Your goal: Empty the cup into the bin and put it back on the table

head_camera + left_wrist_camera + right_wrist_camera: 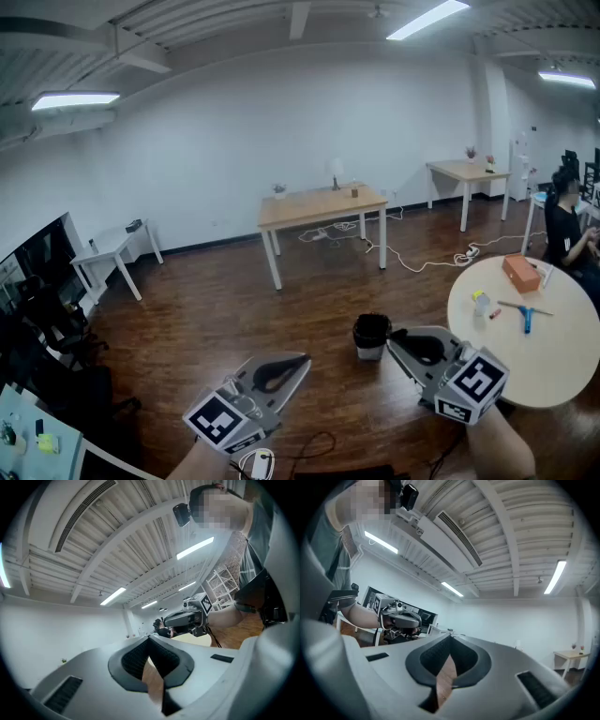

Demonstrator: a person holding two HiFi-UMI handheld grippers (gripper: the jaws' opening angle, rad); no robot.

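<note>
1. The left tool has a pale grey, tapered shell, and a dark ribbed lining frames the inside of its jaws.
2. The right tool has the same grey shell and the same dark lining.
3. Each tool carries a cube with black-and-white square markers.
4. The person wears a grey-green top.
5. A small black camera sits on the person's head.
</note>
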